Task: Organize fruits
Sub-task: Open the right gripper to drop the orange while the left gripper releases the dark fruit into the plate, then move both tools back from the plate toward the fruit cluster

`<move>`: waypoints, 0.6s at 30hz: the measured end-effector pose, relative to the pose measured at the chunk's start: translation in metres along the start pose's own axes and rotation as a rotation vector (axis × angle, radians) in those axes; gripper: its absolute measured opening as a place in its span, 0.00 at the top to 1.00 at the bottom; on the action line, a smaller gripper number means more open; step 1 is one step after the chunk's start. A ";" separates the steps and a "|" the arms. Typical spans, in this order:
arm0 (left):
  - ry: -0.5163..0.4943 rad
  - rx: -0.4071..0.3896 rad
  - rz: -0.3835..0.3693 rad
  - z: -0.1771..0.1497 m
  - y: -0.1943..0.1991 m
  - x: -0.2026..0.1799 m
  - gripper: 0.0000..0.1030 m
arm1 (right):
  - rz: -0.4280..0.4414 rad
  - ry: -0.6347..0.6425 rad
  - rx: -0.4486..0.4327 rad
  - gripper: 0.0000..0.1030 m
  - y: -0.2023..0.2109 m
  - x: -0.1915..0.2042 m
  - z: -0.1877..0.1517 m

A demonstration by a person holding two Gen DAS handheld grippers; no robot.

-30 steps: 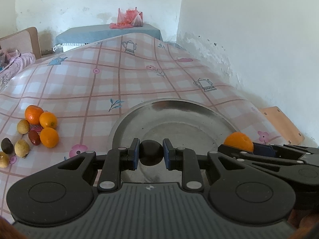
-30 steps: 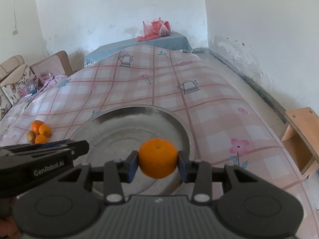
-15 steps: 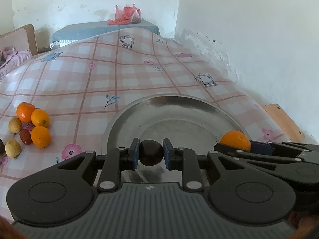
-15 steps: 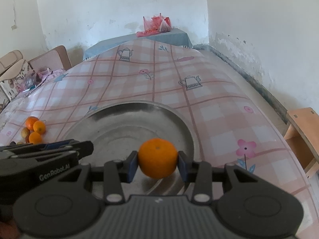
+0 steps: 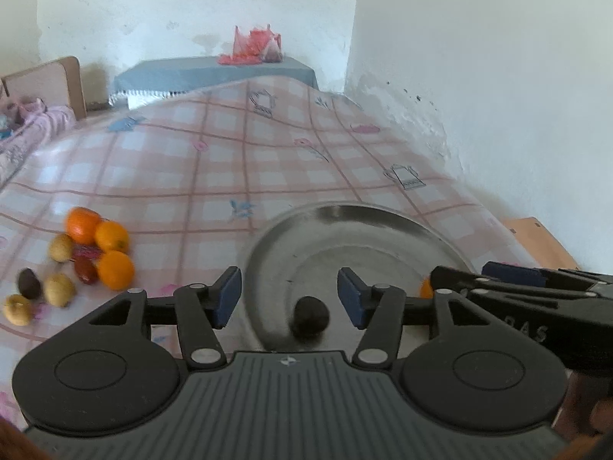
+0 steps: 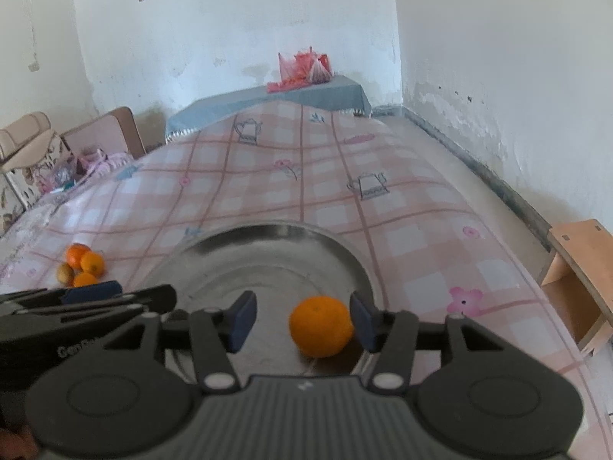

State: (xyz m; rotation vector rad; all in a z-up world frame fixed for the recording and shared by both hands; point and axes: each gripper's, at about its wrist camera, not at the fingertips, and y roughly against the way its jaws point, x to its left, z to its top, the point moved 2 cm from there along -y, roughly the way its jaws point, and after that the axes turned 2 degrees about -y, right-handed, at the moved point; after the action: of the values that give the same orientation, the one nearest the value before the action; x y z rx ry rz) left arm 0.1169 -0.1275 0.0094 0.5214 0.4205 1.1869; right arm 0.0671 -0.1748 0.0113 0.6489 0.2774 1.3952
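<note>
A round metal plate (image 5: 345, 211) lies on the pink checked tablecloth. My left gripper (image 5: 289, 297) hovers over its near rim, jaws opening; a small dark fruit (image 5: 310, 318) lies on the plate below the gap, touching neither pad. My right gripper (image 6: 302, 316) is over the plate's right side, jaws also opening. An orange (image 6: 321, 326) rests on the plate between its pads, close to the right one and well clear of the left. A pile of oranges (image 5: 111, 253), yellowish fruits (image 5: 59, 289) and dark ones sits on the cloth left of the plate.
A wooden stool (image 6: 574, 280) stands on the floor to the right, by the white wall. A low blue-covered table (image 5: 214, 73) with red bags stands at the far end. Chairs (image 6: 99, 134) with cloth on them are at the far left.
Both grippers have opened. The left one let go of the dark fruit and the right one let go of the orange; both fruits now lie on the plate.
</note>
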 end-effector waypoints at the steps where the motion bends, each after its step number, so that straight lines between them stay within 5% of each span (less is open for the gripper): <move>1: -0.001 -0.002 0.007 0.001 0.002 0.001 0.33 | 0.002 0.000 -0.005 0.48 0.002 0.001 0.001; 18: 0.029 -0.010 0.089 -0.004 0.036 0.038 0.26 | 0.063 0.060 0.005 0.48 0.013 0.045 -0.005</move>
State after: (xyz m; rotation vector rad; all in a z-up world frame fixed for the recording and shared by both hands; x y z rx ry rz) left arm 0.0989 -0.0809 0.0259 0.5189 0.4196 1.2825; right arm 0.0612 -0.1290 0.0234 0.6251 0.3105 1.4769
